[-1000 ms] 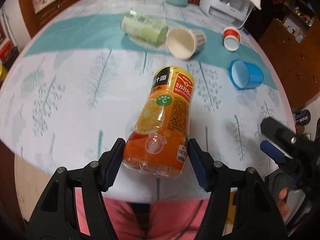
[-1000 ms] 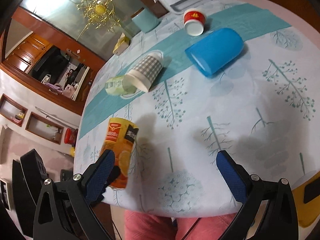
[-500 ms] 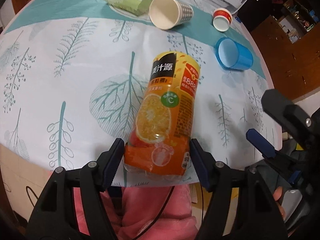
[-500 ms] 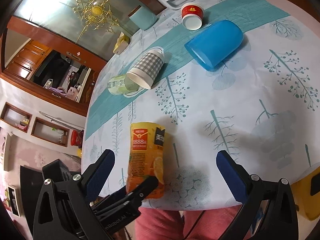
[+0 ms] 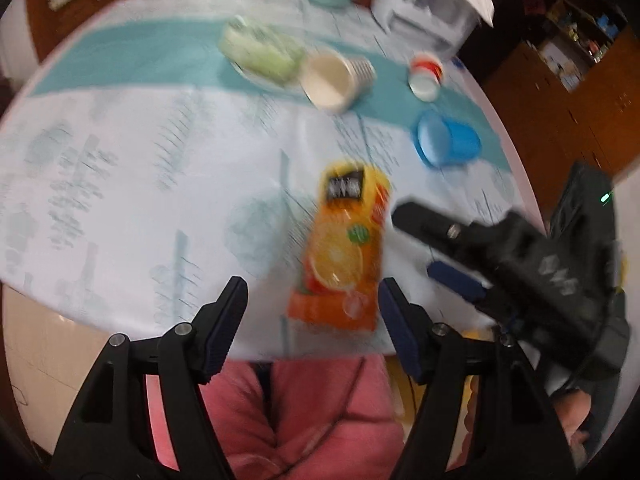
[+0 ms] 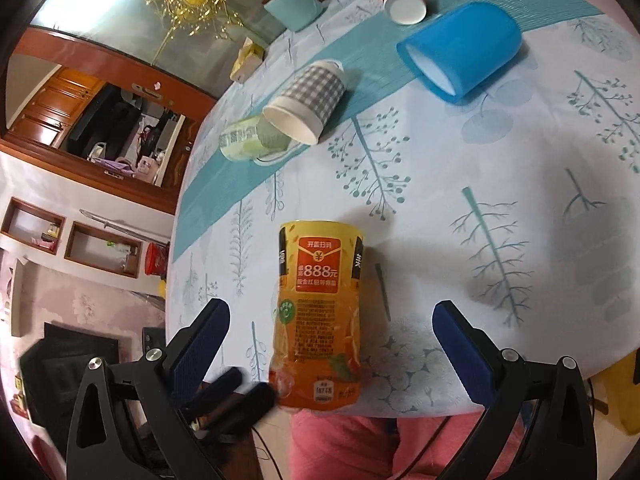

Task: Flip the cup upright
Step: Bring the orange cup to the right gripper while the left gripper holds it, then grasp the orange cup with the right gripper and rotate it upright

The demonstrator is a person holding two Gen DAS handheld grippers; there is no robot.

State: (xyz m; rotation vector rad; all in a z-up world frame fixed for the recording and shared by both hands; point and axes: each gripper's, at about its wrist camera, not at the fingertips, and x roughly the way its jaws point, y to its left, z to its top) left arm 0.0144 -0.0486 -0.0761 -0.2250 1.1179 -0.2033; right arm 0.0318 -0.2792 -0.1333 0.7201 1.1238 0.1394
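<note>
I see the orange juice cup (image 6: 316, 316) standing on its base at the near edge of the table (image 6: 500, 168), so I judge this flip done. My left gripper (image 5: 312, 320) is spread, its pads clear of the cup on both sides. My right gripper (image 6: 332, 340) is spread wide too, holding nothing.

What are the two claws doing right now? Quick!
Left claw: open, not holding anything; the orange bottle sits between its fingers, not squeezed.
Right claw: open wide, holding nothing.
</note>
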